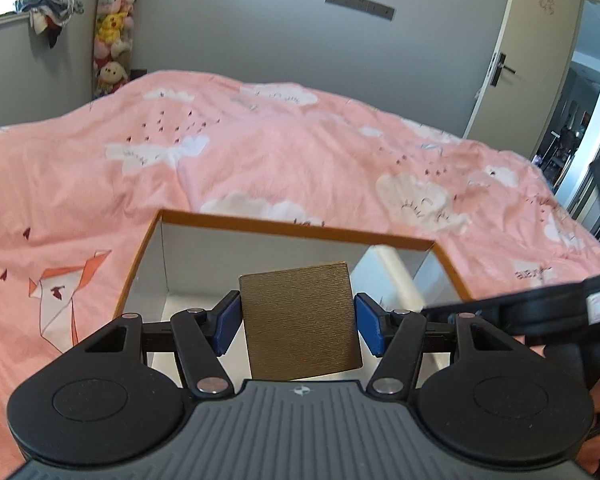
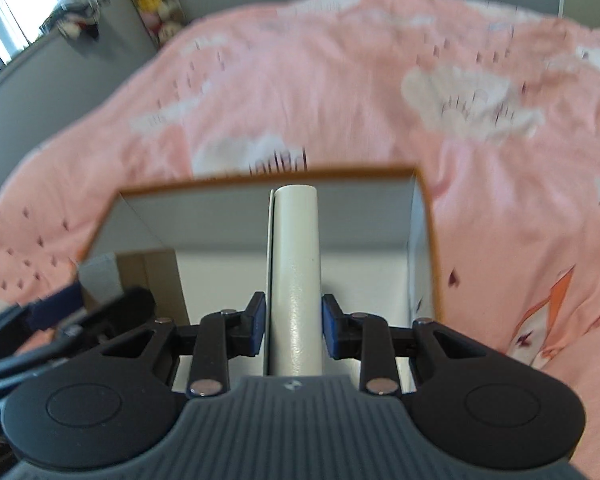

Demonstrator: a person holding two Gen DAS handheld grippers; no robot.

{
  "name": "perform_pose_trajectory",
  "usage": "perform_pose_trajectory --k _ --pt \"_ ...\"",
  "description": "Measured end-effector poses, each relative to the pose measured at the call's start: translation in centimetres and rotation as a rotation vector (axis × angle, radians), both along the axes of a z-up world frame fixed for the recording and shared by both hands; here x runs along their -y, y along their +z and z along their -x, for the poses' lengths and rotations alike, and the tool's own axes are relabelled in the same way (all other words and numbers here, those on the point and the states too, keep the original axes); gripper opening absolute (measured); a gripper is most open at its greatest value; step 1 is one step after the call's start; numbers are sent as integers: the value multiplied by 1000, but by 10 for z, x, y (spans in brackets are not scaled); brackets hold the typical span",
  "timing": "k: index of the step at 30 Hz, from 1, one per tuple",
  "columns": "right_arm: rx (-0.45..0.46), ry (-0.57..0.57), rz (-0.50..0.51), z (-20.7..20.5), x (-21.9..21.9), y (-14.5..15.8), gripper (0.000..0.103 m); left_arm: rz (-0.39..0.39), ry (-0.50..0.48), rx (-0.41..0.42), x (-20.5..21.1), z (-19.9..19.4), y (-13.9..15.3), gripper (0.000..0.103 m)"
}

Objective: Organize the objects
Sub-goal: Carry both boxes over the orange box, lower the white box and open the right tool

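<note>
2 wrist views, angled down, sharing box (image 1: pixel 300 236)

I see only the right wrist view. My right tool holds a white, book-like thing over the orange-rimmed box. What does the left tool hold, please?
Observer: The left tool grips a brown square block between its blue pads, above the same box.
Operator: Is something already lying inside the box?
Observer: The visible part of the floor looks bare, but the block and tool hide much of it.
Operator: What is beyond the bed, outside my view?
Observer: An open door stands at the far right, and plush toys hang in the far left corner.
</note>
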State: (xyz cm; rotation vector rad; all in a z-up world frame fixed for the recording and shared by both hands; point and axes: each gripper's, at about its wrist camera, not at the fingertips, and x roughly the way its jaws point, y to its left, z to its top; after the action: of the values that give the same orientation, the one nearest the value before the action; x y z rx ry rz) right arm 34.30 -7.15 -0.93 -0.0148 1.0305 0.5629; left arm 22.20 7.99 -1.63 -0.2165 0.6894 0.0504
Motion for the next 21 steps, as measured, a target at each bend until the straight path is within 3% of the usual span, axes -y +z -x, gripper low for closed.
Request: perform_pose_trajectory --k 8,11,17,21 --pt "-187 6 58 -14 -8 -51 31 15 5 -57 -8 -7 -18 69" --pt "-211 13 71 -15 -7 -56 31 17 5 -72 -10 -8 -21 69" --pt "-143 66 179 -10 -12 -44 32 14 -4 -87 -10 -6 -22 70" --pt "-37 141 280 -3 -17 -28 33 19 -24 -104 -10 -7 -22 70"
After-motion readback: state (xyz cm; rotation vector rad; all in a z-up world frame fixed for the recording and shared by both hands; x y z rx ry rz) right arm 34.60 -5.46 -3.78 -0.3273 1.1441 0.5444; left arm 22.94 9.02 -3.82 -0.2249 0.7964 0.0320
